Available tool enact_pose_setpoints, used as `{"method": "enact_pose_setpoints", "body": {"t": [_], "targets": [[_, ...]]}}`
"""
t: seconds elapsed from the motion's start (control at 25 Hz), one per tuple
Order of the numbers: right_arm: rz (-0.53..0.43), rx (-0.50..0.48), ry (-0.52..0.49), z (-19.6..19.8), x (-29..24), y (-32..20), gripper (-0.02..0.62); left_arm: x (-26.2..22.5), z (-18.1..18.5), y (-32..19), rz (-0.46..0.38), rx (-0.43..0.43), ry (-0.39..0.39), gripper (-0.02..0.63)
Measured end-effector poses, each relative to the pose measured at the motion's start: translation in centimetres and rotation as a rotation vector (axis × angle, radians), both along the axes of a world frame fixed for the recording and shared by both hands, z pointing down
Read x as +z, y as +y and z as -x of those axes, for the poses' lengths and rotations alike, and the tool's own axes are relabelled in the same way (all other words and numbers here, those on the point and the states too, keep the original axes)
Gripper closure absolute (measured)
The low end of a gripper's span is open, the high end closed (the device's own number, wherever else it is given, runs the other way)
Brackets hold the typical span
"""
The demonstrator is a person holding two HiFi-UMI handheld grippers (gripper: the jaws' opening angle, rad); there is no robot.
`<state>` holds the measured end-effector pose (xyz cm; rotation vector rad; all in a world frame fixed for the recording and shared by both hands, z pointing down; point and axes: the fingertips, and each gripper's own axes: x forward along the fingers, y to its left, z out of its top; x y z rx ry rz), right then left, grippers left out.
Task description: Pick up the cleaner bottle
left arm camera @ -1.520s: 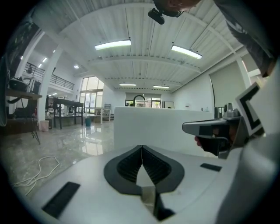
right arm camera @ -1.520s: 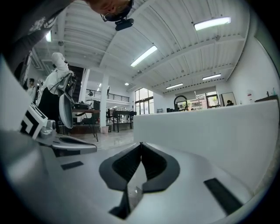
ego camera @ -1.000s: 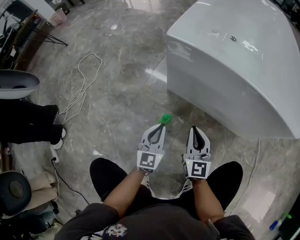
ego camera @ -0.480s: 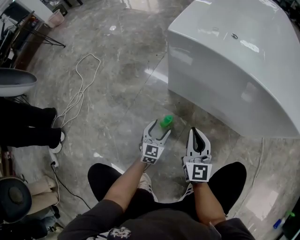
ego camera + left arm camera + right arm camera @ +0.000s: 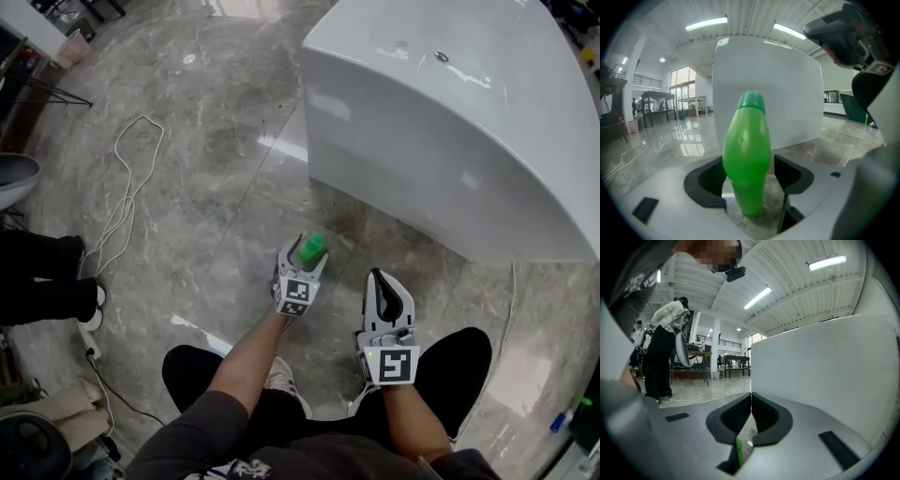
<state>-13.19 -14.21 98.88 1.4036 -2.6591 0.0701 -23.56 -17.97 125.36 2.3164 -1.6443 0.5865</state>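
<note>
Cleaner bottle (image 5: 746, 154) btwn just-opened left jaws

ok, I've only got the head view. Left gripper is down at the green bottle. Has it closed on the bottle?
Observer: No. In the left gripper view the cleaner bottle stands between the jaws of the left gripper, which have just been opening. The pads aren't pressing it, and a gap shows on its right side.
Operator: Right gripper doing anything?
Observer: No. The right gripper view shows the right gripper with its jaws closed tip to tip, gripping nothing.
Operator: Bottle shape? I only see the top.
Observer: It is upright on the floor with its cap on. The body is widest at mid-height and tapers toward the base.
</note>
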Motion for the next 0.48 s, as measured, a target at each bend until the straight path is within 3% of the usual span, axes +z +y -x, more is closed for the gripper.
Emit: {"method": "enact_pose_setpoints", "body": {"t": [0.28, 0.4, 0.48], "targets": [[0.024, 0.029, 0.031, -0.6, 0.7, 0.3, 0.578, 1.4, -0.2, -2.0, -0.017, 0.001, -0.003, 0.307], [0.027, 0.029, 0.041, -0.7, 1.0, 0.4, 0.578, 1.3, -0.6, -2.5, -0.036, 0.001, -0.011, 0.392], [0.032, 0.034, 0.048, -0.9, 1.3, 0.5, 0.578, 1.4, -0.9, -2.7, -0.034, -0.008, -0.008, 0.411]]}}
